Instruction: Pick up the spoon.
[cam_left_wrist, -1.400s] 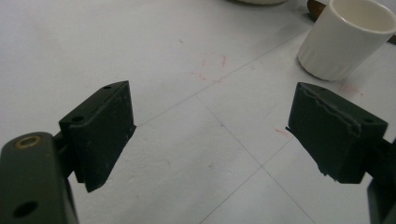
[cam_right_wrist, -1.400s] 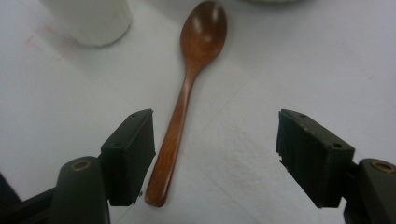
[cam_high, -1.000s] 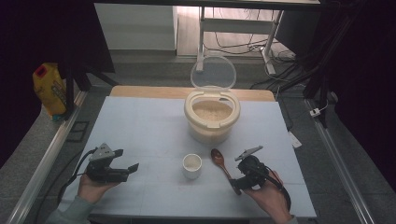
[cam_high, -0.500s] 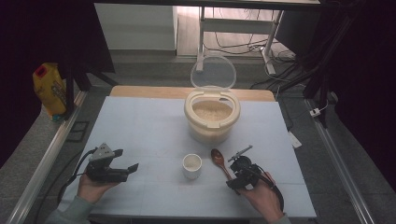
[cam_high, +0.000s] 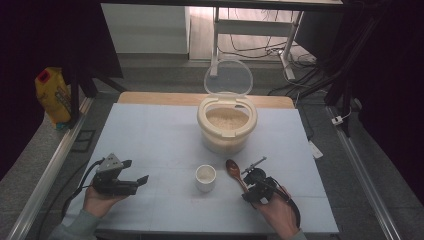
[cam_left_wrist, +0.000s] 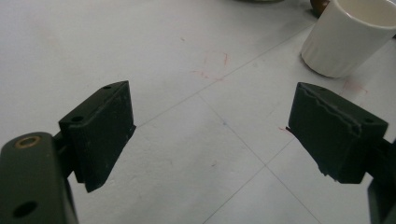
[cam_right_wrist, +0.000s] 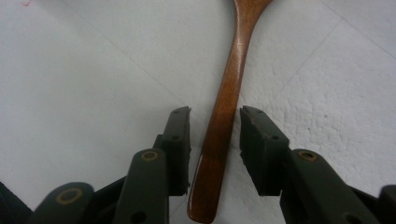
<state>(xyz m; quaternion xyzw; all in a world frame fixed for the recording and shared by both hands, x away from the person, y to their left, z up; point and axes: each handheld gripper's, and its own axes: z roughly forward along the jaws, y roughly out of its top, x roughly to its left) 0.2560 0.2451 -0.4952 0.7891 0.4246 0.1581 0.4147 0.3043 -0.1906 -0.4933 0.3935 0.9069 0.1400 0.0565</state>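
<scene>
A brown wooden spoon (cam_high: 234, 170) lies on the pale table, bowl end away from me, just right of a small white cup (cam_high: 205, 177). My right gripper (cam_high: 247, 192) is low over the handle end. In the right gripper view the handle (cam_right_wrist: 223, 126) runs between the jaws of the right gripper (cam_right_wrist: 215, 114), which stand narrowly apart with thin gaps either side. My left gripper (cam_high: 136, 171) rests at the front left, held in a hand, wide open. In the left gripper view the left gripper (cam_left_wrist: 212, 126) has nothing between its jaws, and the cup (cam_left_wrist: 345, 39) is at the upper right.
A round cream container (cam_high: 205, 120) holding rice stands behind the cup, its clear lid (cam_high: 228, 77) raised at the back. A yellow bottle (cam_high: 52, 95) stands off the table's left edge. Bare table surface (cam_high: 150, 135) spreads across the left and middle.
My right gripper has moved left and lowered onto the spoon's handle end, and its jaws now straddle the handle. The left gripper has stayed where it was.
</scene>
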